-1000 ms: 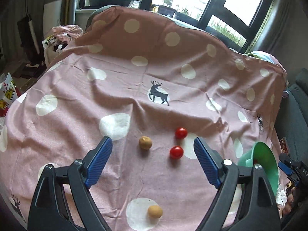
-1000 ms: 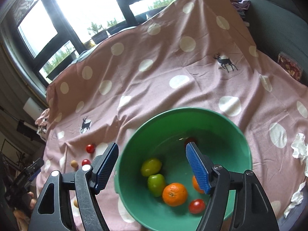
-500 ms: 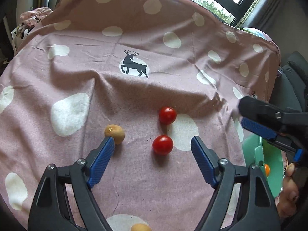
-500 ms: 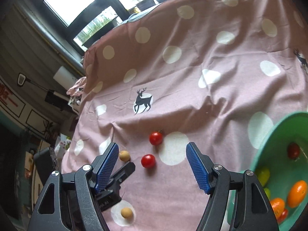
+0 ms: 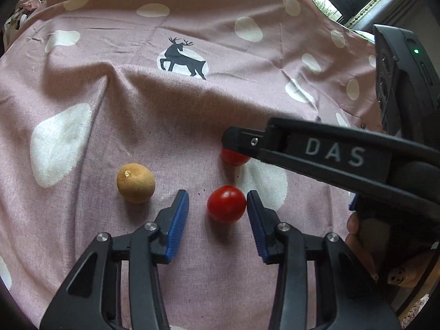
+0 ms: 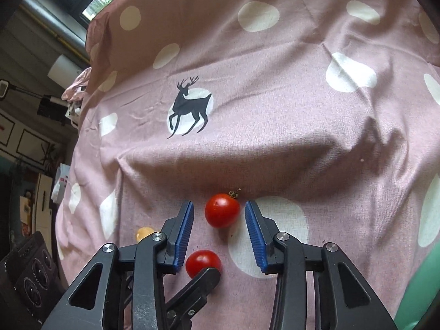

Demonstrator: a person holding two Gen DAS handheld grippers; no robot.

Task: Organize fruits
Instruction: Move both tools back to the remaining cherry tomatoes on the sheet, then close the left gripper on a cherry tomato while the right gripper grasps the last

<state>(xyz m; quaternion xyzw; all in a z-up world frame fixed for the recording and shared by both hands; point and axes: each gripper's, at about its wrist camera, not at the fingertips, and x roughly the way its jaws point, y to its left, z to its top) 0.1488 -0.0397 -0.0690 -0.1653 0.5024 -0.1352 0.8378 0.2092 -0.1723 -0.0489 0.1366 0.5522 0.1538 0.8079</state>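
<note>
Two hand-held grippers bear down on a pair of tomatoes on a pink spotted cloth (image 5: 192, 115); the left gripper (image 5: 217, 209) straddles the near tomato (image 5: 226, 203), its blue pads having just been closing, the right pad at the fruit's side, the left pad apart from it with bare cloth between, so nothing is clamped yet; the right gripper (image 6: 219, 217) frames the far tomato (image 6: 222, 210), stem end up, its jaws likewise just narrowed and a sliver of cloth showing on either side, the fruit not grasped; that gripper's black finger reaches in from the right and covers the top of the far tomato in the left wrist view; a tan round fruit (image 5: 135, 183) lies just left of the left gripper, clear of its pad; open cloth runs far toward a printed deer (image 6: 189, 108); the green bowl's rim (image 6: 420, 288) shows at the near right edge; a hand (image 5: 357, 236) grips the right tool.
</note>
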